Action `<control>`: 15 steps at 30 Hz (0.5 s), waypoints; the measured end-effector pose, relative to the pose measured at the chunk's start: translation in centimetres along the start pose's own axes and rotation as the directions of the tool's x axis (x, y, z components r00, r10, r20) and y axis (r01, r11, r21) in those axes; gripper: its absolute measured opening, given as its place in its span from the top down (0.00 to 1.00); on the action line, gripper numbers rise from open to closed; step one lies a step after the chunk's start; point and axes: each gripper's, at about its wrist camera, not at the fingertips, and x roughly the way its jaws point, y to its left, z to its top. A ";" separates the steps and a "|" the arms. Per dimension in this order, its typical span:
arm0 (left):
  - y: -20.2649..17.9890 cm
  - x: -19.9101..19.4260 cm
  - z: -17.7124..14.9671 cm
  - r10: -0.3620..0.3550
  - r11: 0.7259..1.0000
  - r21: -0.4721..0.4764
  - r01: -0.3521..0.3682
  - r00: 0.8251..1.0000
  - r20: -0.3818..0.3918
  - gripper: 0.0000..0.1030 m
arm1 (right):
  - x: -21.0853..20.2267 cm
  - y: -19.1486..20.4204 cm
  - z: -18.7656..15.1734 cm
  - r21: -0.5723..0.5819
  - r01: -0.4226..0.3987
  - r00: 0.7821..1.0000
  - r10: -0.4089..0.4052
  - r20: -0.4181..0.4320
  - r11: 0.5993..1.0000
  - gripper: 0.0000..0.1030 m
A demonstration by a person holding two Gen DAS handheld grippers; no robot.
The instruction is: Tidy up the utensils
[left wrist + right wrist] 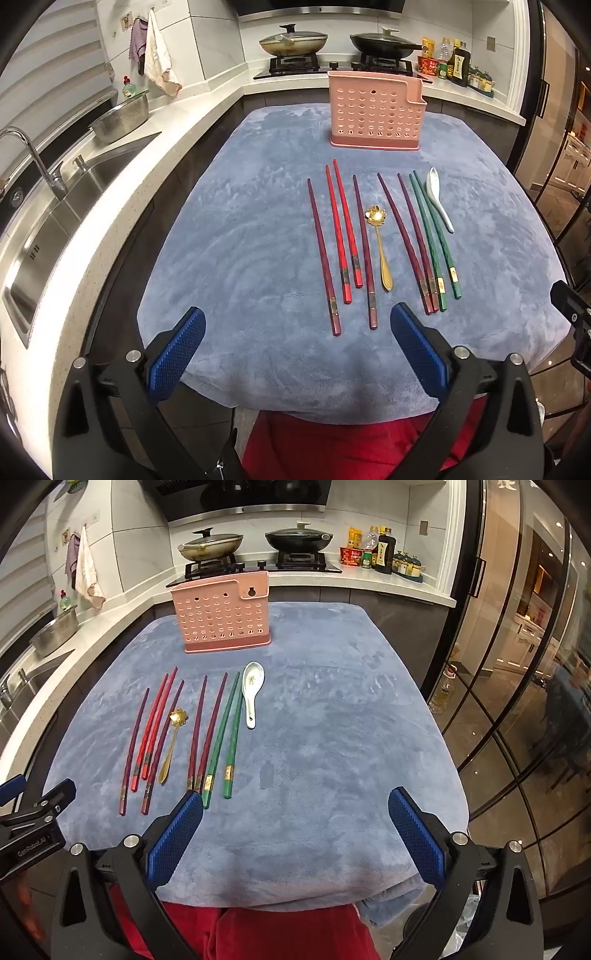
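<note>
Home kitchen: gas stove, sink.

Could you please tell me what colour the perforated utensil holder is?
The utensil holder is pink, clearest in the right wrist view.

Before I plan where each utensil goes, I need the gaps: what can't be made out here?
- Pink holder interior: both views, its perforated front wall hides any dividers or contents.
- Chopstick band markings: too small.
- Left tongs: right wrist view, cut off by the edge.
</note>
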 end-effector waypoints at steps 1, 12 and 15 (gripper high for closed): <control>0.1 0.0 0.0 -0.002 1.000 -0.001 0.002 1.000 0.000 0.07 | 0.0 0.0 0.0 0.000 0.000 1.000 0.000 0.000 1.000 0.07; 0.0 0.2 -0.1 -0.001 1.000 -0.002 0.001 1.000 -0.002 0.07 | -0.1 0.0 0.0 0.000 0.000 1.000 0.000 0.003 1.000 0.07; 0.0 0.2 -0.1 -0.001 1.000 -0.001 0.001 1.000 -0.002 0.07 | -0.1 0.0 0.0 0.000 0.000 1.000 0.000 0.003 1.000 0.07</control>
